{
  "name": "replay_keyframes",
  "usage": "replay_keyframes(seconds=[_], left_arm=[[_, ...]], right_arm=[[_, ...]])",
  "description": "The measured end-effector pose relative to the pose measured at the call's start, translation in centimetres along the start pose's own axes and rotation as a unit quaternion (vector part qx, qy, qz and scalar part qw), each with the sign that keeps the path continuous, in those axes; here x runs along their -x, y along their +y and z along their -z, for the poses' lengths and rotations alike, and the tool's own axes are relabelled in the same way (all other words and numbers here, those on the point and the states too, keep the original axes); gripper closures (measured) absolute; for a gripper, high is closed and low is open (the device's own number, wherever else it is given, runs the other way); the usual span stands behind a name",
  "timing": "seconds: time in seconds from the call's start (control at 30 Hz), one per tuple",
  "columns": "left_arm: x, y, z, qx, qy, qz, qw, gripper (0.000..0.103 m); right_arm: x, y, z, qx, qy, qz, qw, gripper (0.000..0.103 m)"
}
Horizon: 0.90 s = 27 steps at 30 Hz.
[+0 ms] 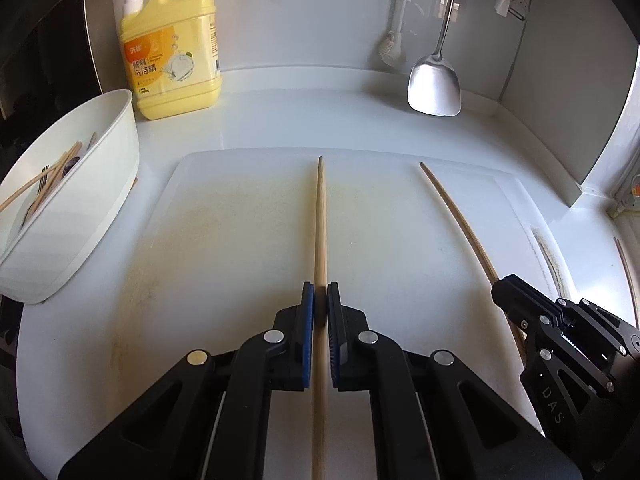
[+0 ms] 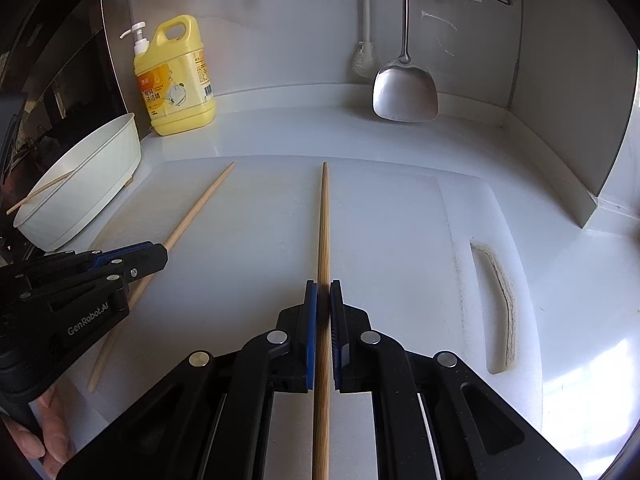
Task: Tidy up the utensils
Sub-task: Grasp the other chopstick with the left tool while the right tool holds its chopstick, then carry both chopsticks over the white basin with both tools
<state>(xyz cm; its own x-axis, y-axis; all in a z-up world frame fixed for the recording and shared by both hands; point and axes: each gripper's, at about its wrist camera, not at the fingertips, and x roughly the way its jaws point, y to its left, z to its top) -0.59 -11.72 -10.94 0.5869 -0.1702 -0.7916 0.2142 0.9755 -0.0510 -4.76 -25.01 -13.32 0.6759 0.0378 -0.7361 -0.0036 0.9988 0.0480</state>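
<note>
Left gripper (image 1: 320, 292) pinches pale chopstick (image 1: 320, 216) – right gripper (image 2: 323, 290) pinches darker chopstick (image 2: 323, 220). Both over white board (image 1: 240, 240); tub (image 1: 100, 184) at 9 o'clock.

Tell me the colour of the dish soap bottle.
Yellow, with a white pump; the dish soap bottle shows best in the left wrist view.
</note>
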Motion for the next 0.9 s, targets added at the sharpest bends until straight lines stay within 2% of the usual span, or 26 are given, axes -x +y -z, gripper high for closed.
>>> replay_keyframes(seconds=[0.17,0.37,0.57,0.73,0.9], left_arm=[[3.7,1.0,-0.2,0.007,-0.001,0.002,1.0,0.096],[9.7,5.0,-1.7,0.041,-0.014,-0.009,0.999,0.096],[13.9,13.8,-3.3,0.085,-0.032,-0.058,0.9942,0.096],[14.2,22.0,-4.6,0.085,-0.039,-0.092,0.9914,0.096],[12.8,29.2,-6.4,0.077,-0.032,-0.081,0.9932,0.096]], right_arm=[[2.5,0.2,-1.3,-0.021,-0.007,-0.029,0.999,0.097],[5.8,4.3,-5.0,0.003,-0.025,-0.077,0.997,0.097],[7.2,12.7,-9.4,0.041,-0.036,-0.145,0.988,0.097],[5.4,21.1,-12.4,0.054,-0.042,-0.174,0.982,0.097],[1.7,28.0,-14.7,0.048,-0.028,-0.174,0.983,0.097]])
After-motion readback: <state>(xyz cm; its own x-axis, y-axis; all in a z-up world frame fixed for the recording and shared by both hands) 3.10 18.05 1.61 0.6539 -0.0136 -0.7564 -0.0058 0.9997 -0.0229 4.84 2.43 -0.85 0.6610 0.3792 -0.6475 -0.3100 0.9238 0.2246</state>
